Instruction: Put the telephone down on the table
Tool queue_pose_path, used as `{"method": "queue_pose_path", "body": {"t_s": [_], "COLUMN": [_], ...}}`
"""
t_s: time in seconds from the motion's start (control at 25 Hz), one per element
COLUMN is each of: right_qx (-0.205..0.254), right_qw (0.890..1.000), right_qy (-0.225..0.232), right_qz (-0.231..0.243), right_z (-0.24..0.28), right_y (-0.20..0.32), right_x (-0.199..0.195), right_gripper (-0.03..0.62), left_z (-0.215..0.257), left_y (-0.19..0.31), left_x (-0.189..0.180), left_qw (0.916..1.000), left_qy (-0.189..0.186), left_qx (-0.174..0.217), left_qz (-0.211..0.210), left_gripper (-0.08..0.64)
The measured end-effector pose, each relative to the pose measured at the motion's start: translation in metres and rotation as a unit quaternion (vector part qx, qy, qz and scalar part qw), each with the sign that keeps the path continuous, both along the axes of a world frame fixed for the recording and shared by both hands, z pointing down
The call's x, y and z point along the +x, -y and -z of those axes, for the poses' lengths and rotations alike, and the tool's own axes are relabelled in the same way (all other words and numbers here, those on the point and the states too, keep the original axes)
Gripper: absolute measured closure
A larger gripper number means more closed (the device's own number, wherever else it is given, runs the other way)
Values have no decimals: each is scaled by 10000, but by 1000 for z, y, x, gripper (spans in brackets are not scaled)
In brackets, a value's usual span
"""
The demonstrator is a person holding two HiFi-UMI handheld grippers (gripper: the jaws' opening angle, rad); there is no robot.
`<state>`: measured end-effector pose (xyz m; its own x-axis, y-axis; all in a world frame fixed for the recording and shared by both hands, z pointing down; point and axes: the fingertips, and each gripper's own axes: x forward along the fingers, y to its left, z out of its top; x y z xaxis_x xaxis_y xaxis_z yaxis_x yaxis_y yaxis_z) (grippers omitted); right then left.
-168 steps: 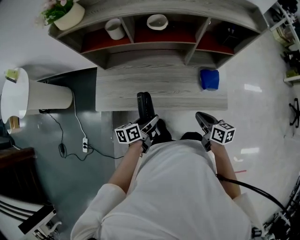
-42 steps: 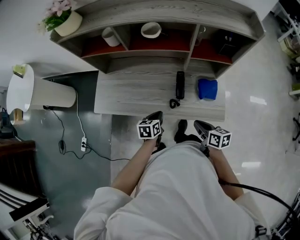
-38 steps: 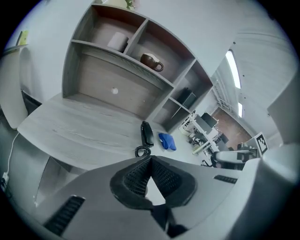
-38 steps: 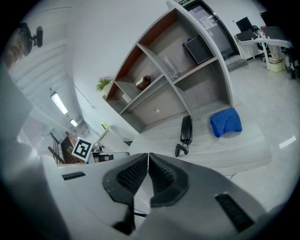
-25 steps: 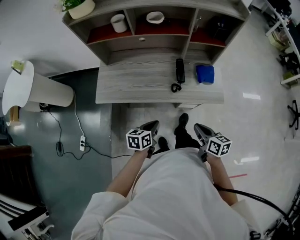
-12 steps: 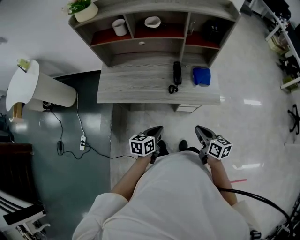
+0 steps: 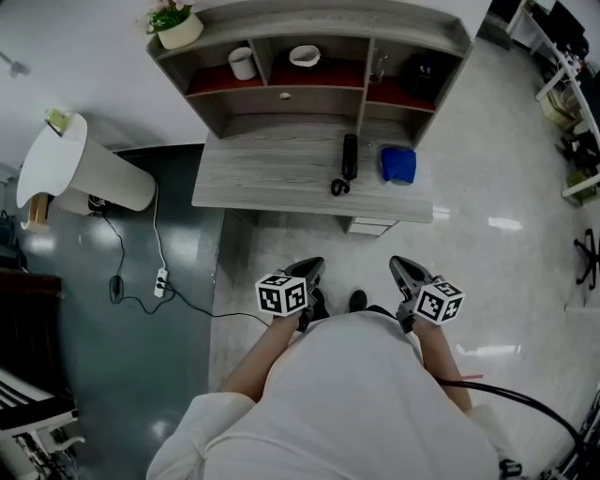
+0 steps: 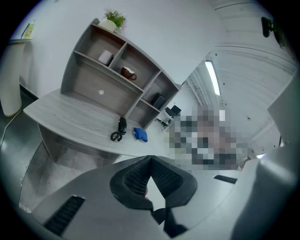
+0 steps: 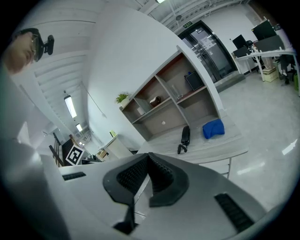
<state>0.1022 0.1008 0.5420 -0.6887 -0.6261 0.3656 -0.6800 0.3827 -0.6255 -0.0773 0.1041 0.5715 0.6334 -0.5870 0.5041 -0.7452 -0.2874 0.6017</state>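
Two grippers are in view, both well apart from the tabletop [image 7: 262,169]. On the left side, the left gripper [image 7: 309,269] hovers over the pale floor [image 7: 487,187]; its fingers [image 8: 133,177] are clenched together, and I see nothing between them. Further ahead, the telephone [image 7: 349,154] lies flat on the grey tabletop in front of the shelf unit [image 7: 309,19], with its coiled cord [image 7: 337,187] curled at the near end. Just beside it on the right lies a blue soft bundle [image 7: 397,165], not touching it. On the right side, the right gripper [image 7: 403,265] also hangs over the floor, its fingers [image 9: 161,177] pressed tip to tip and empty.
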Motion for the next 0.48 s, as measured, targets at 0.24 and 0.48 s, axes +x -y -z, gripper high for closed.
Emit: {"method": "queue_pose_path", "body": {"t_s": [0.24, 0.48], "right_qx": [-8, -21], "right_qw": [9999, 9999], "right_qy": [65, 80], "right_qz": [119, 88], "right_z": [1, 2], "right_y": [-1, 2], "right_x": [2, 7], "right_gripper": [575, 575], "left_z": [-3, -3], "left_y": [-5, -4], "left_x": [3, 7], "left_qw": [9999, 9998], "left_qy": [-48, -13], "left_qx": [-93, -123], "left_qz": [133, 126], "left_gripper": [549, 549]}}
